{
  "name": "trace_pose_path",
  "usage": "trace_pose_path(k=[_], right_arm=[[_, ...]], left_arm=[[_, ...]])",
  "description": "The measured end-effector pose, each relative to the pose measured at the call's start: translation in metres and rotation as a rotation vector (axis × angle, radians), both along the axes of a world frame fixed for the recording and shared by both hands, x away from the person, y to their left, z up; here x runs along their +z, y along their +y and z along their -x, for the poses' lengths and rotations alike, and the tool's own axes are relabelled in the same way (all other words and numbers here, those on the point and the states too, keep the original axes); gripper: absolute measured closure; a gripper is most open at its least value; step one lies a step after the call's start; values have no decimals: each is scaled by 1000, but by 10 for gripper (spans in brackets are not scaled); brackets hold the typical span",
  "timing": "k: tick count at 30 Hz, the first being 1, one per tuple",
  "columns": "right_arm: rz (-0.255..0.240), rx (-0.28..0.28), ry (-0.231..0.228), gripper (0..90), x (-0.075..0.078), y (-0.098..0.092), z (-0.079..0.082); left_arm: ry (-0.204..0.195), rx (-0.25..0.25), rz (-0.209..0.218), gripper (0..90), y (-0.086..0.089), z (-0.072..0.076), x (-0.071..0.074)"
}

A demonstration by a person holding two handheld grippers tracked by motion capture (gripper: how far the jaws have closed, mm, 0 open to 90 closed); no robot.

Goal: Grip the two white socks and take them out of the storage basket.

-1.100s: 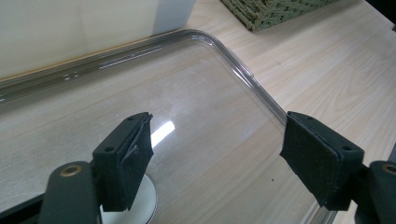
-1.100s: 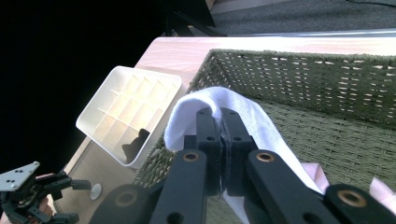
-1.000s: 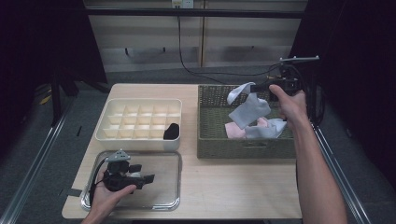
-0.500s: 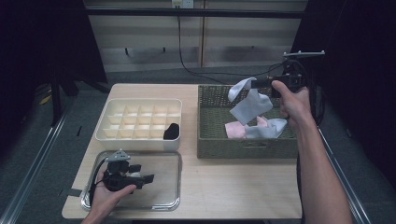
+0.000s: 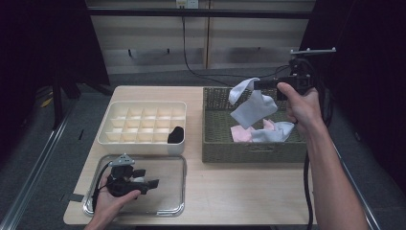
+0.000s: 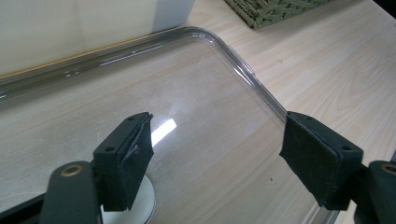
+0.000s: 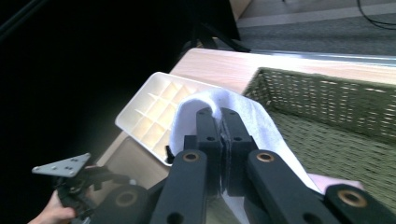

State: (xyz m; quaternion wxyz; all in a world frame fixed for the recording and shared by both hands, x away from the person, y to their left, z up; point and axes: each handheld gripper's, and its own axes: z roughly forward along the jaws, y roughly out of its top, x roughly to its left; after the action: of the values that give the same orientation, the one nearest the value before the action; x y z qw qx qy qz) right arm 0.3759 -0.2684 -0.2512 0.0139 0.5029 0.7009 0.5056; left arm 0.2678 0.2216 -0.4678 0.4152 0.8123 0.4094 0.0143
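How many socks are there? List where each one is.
4. One white sock hangs from the right gripper; a pink sock and a pale sock lie in the basket; a black sock sits in the divided box. Others may be hidden.

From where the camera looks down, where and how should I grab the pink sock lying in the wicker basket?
Judging by its pose, grip the pink sock at its left end, which lies bare on the basket floor. Come straight down from above: the woven walls block a sideways approach, and a white sock overlaps its right part. Lift the dangling sock in the right hand-held gripper clear first.
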Motion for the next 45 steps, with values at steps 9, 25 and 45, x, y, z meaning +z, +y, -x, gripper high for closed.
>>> trace_pose_path(k=[9,25,45], right_arm=[[0,32,-25,879,14,8,16],[-21,60,-42,879,8,10,54],[-43,96,-48,879,-14,11,93]], left_arm=[[-4,-1,0,246,-1,-2,0],[-7,1,-2,257,-4,-5,0],[0,0,8,255,-5,-2,1]])
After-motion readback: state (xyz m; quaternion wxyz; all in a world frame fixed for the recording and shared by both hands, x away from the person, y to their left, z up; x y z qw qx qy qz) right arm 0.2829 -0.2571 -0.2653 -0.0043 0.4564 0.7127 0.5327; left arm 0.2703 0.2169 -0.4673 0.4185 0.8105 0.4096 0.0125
